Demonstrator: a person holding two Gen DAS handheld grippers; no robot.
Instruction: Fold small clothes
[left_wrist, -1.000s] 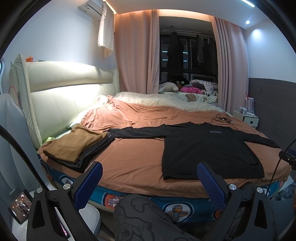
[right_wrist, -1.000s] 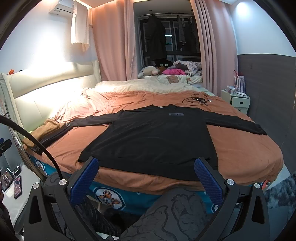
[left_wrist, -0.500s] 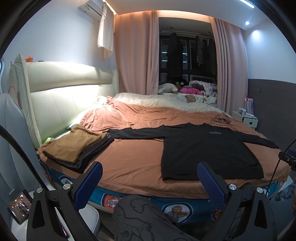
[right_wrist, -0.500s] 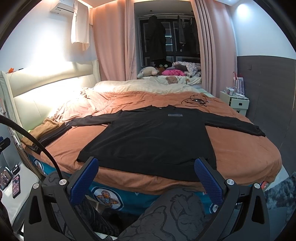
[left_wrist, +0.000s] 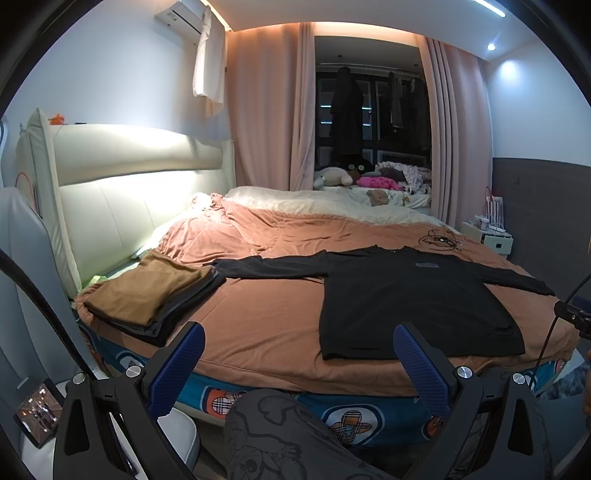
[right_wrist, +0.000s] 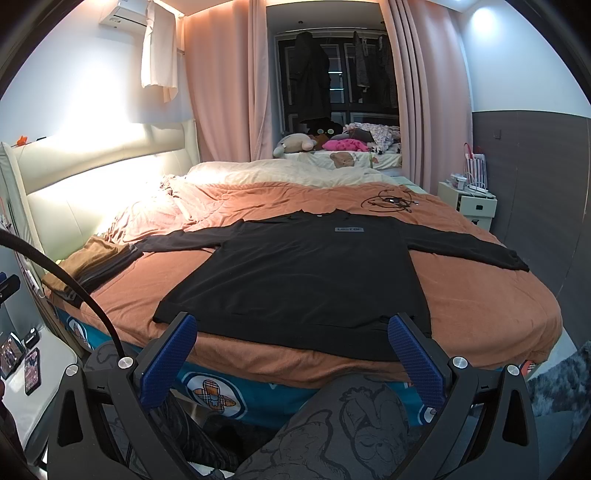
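A black long-sleeved shirt (left_wrist: 413, 295) (right_wrist: 306, 273) lies flat on the orange bedspread (left_wrist: 258, 317) (right_wrist: 480, 306), sleeves spread out to both sides, hem toward me. My left gripper (left_wrist: 295, 354) hangs open in front of the bed's near edge, left of the shirt's hem, holding nothing. My right gripper (right_wrist: 291, 343) is open too, just short of the hem, its blue fingertips (right_wrist: 402, 339) framing the shirt's lower edge. Neither gripper touches the cloth.
A stack of folded clothes (left_wrist: 147, 291) (right_wrist: 88, 266), brown on top, sits at the bed's left corner. A coiled black cable (right_wrist: 391, 201) lies beyond the collar. A person's patterned trouser knee (left_wrist: 280, 435) is below. A white nightstand (right_wrist: 469, 203) stands right, phones (right_wrist: 31, 369) left.
Both views have shifted only slightly; the right gripper has crept a little closer to the shirt's hem. The shirt and the folded stack have not moved.
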